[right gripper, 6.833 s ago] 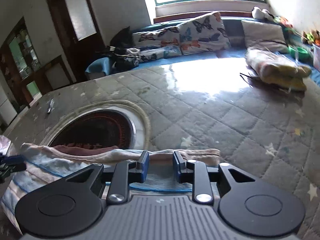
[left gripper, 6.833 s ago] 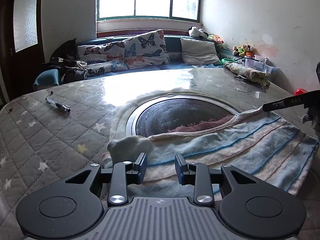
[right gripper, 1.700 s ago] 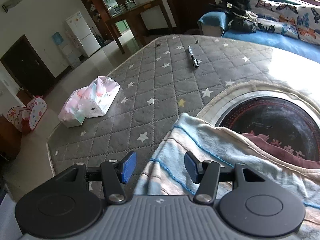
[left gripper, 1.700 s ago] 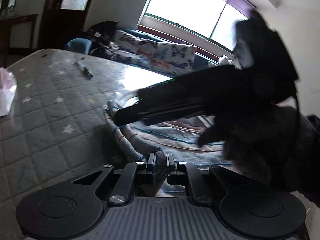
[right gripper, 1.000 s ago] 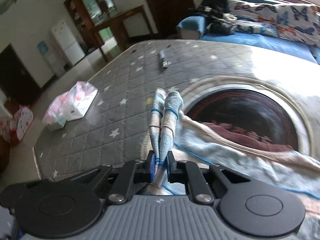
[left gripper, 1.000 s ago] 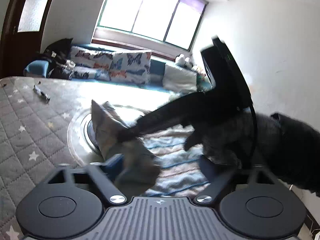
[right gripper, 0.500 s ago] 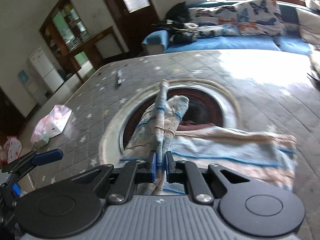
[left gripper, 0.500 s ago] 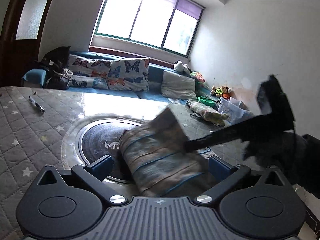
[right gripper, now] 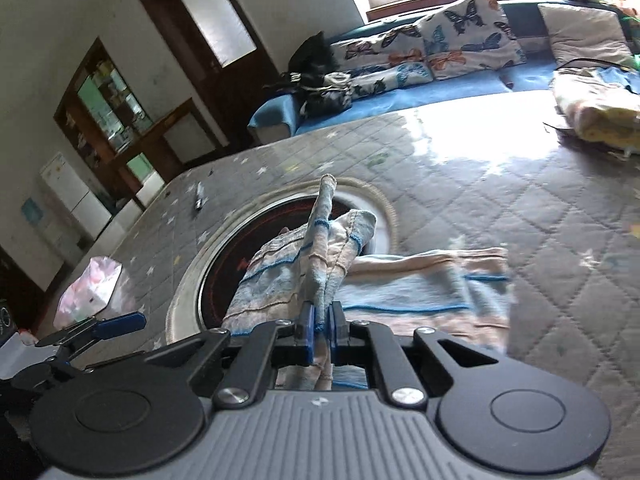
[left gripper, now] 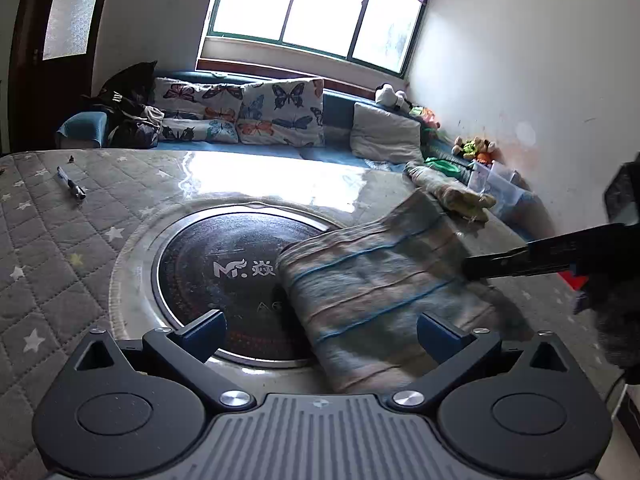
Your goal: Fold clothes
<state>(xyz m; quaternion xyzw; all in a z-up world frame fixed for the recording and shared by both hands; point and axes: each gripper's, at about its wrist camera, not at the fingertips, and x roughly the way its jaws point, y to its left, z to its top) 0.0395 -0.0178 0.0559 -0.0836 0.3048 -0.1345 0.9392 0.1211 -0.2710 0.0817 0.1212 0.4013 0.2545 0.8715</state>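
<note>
Striped cloth now carried rightward over itself, right gripper clamping its corner, left gripper spread wide, empty.

Striped cloth now out of the wide-open left hand-held gripper, folded over rightward by the right.

A: The striped garment at five o'clock?
B: Soft, matt terry-like cloth. The table cover is quilted fabric under a glossy film.
A: The round cooktop?
B: Smooth dark glass, shiny metal rim.
</note>
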